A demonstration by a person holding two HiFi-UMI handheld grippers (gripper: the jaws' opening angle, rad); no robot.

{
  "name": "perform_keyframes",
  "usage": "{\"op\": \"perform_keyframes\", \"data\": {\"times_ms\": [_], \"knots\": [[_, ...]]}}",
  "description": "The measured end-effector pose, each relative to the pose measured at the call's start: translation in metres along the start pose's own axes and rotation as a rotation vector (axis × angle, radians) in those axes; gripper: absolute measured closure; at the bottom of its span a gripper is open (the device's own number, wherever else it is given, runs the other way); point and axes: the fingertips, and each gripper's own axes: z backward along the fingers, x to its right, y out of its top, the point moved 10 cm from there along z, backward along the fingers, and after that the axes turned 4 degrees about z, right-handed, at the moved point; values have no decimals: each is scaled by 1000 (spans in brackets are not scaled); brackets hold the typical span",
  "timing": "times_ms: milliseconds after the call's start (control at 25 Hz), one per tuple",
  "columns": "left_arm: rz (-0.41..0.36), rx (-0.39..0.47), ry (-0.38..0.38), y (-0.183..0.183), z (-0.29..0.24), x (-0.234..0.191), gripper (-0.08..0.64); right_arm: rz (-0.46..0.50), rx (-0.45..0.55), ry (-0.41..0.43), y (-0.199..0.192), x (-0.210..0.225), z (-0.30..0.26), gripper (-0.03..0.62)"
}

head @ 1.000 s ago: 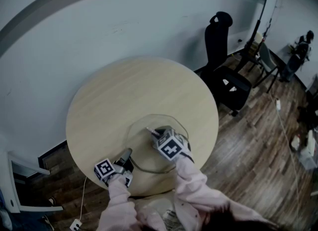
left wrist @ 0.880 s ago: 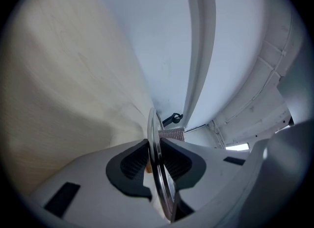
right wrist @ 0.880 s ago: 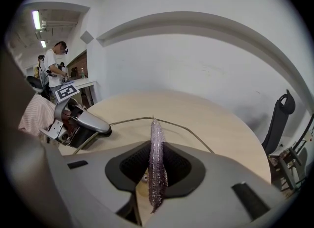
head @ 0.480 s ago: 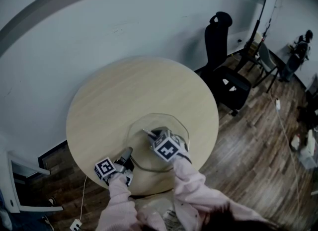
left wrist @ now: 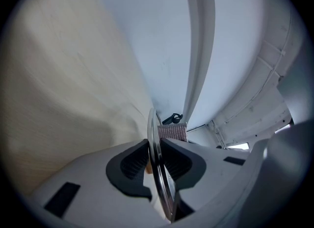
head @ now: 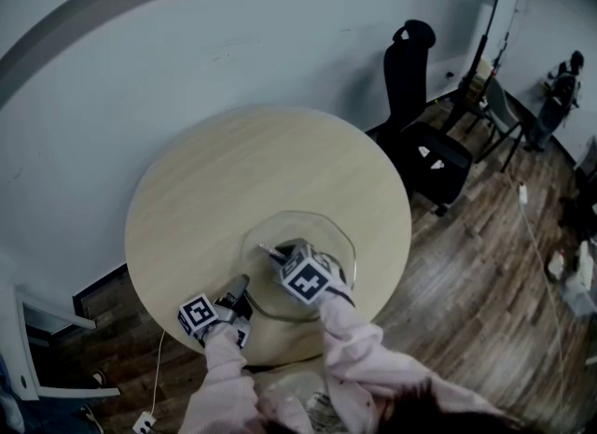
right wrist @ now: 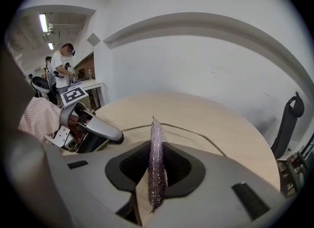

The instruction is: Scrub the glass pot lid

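On the round pale wood table (head: 233, 171) the glass pot lid (head: 328, 238) lies near the front edge. My left gripper (head: 242, 287) is shut on the lid's metal rim (left wrist: 153, 129), which runs edge-on between the two pads (left wrist: 133, 162). My right gripper (head: 271, 254) is over the lid's middle, shut on a thin glittery purple scrub cloth (right wrist: 157, 143). The cloth stands upright between the right gripper's (right wrist: 156, 165) pads. In the right gripper view the lid's rim (right wrist: 196, 132) curves ahead and the left gripper (right wrist: 100, 131) shows at the left.
A black office chair (head: 420, 115) stands right of the table on wood flooring. A white wall runs behind the table. A person (head: 562, 96) stands far right; another person (right wrist: 61, 67) works at a bench. A cable and plug (head: 142, 419) lie on the floor.
My right gripper has slid a little to the left across the lid with the scrub cloth. The left gripper has kept its hold on the rim in place.
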Motion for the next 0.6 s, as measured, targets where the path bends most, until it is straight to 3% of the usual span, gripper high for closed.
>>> {"op": "perform_keyframes", "data": {"times_ms": [600], "knots": [[-2, 13, 11, -3, 2, 0, 488, 39, -2, 39, 6, -15, -6, 506]]}}
